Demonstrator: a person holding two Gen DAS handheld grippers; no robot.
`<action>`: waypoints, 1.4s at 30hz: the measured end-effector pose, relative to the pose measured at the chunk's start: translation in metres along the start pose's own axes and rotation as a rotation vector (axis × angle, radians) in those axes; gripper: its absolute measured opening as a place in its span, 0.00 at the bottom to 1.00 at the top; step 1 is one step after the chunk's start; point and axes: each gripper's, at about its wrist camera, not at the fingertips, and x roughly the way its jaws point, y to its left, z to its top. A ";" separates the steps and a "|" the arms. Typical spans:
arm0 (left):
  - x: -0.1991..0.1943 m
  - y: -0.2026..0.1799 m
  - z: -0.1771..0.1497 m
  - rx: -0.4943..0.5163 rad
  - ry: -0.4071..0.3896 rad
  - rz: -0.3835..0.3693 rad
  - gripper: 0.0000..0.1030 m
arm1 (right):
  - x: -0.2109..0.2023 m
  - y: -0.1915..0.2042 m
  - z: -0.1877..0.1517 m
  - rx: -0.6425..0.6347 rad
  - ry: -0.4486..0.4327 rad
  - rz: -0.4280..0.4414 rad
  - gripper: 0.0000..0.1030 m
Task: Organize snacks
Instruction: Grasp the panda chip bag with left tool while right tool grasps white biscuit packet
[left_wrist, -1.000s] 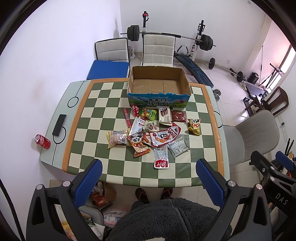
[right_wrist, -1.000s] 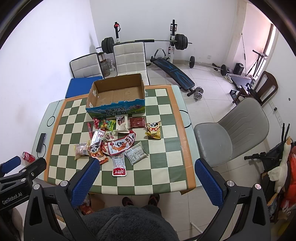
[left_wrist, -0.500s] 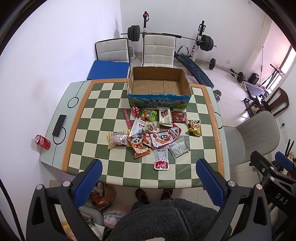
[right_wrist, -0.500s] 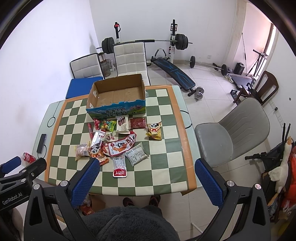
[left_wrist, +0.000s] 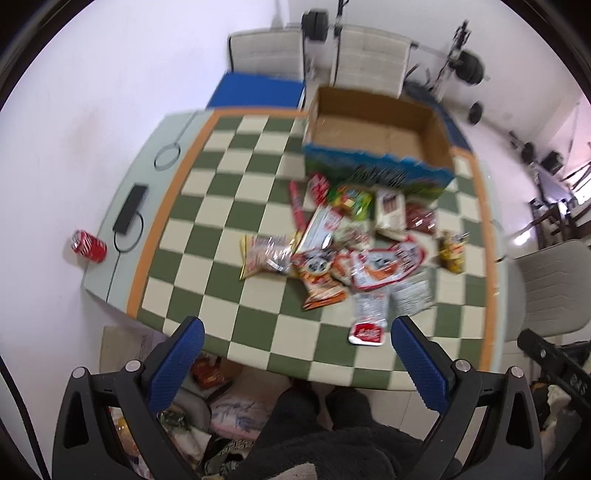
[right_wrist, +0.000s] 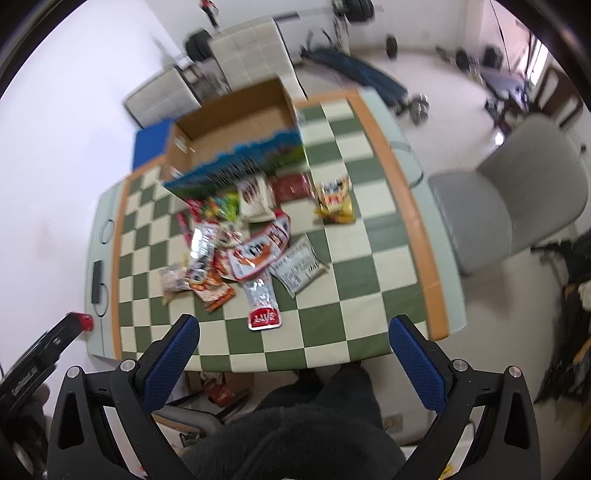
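Snack packets (left_wrist: 343, 243) lie mid-frame before the cardboard box (left_wrist: 376, 144), well apart above both empty, wide-open grippers; left gripper (left_wrist: 295, 347), right gripper (right_wrist: 293, 341) roughly equally near.

My 2 wrist cameras look down from high above the near edge of the checkered table (left_wrist: 236, 177), well apart from it. Left view sits further left, right view further right. Both share the snack pile (right_wrist: 243, 243) and cardboard box (left_wrist: 373, 140).
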 end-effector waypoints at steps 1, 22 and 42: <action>0.019 0.003 0.002 -0.005 0.032 0.021 1.00 | 0.022 -0.001 0.005 0.006 0.029 -0.001 1.00; 0.260 0.001 0.030 -0.137 0.418 -0.038 1.00 | 0.323 0.013 0.074 -0.267 0.442 -0.102 1.00; 0.308 -0.022 0.041 -0.071 0.424 -0.028 0.42 | 0.393 0.048 0.058 -0.329 0.534 -0.182 0.97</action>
